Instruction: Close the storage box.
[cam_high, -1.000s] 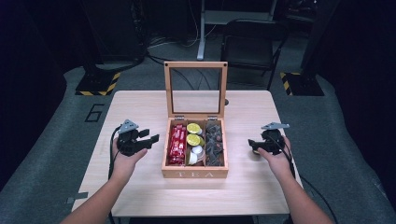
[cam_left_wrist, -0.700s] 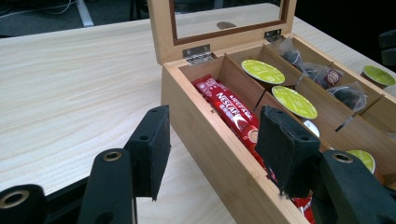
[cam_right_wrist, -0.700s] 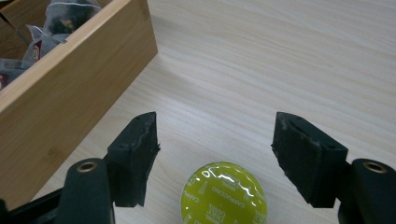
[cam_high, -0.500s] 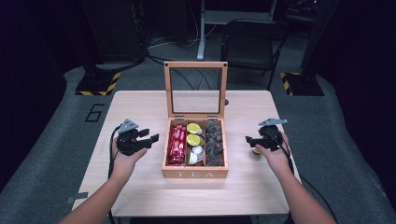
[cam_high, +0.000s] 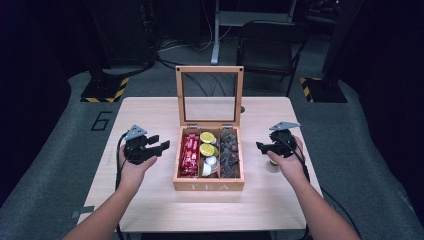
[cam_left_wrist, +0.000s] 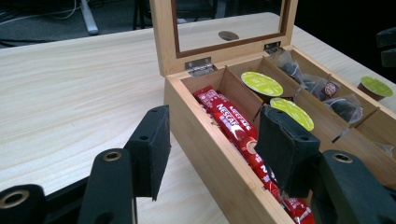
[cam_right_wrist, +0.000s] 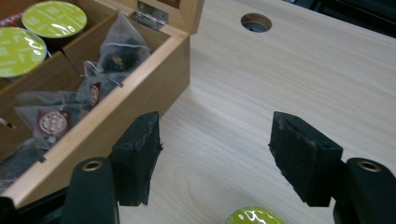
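Note:
A wooden tea box (cam_high: 208, 186) stands mid-table with its glass lid (cam_high: 210, 95) upright. It holds red coffee sticks (cam_high: 190, 154), green-lidded capsules (cam_high: 207, 137) and dark tea bags (cam_high: 230, 152). My left gripper (cam_high: 161, 146) hovers open at the box's left side; its jaws straddle the left wall (cam_left_wrist: 205, 140) and touch nothing. My right gripper (cam_high: 262, 146) is open to the right of the box, its jaws have just been closing a little, and nothing is between them. A green-lidded capsule (cam_high: 272, 166) sits on the table under it, low in the right gripper view (cam_right_wrist: 254, 215).
The light wooden table (cam_high: 150, 115) has a round cable hole (cam_right_wrist: 256, 22) behind the box. A black chair (cam_high: 270, 45) and cables stand on the grey floor beyond the far edge. Bare tabletop lies left of the box (cam_left_wrist: 70, 93).
My right gripper has risen and shifted toward the box, leaving the capsule on the table below it. The left gripper has stayed in place.

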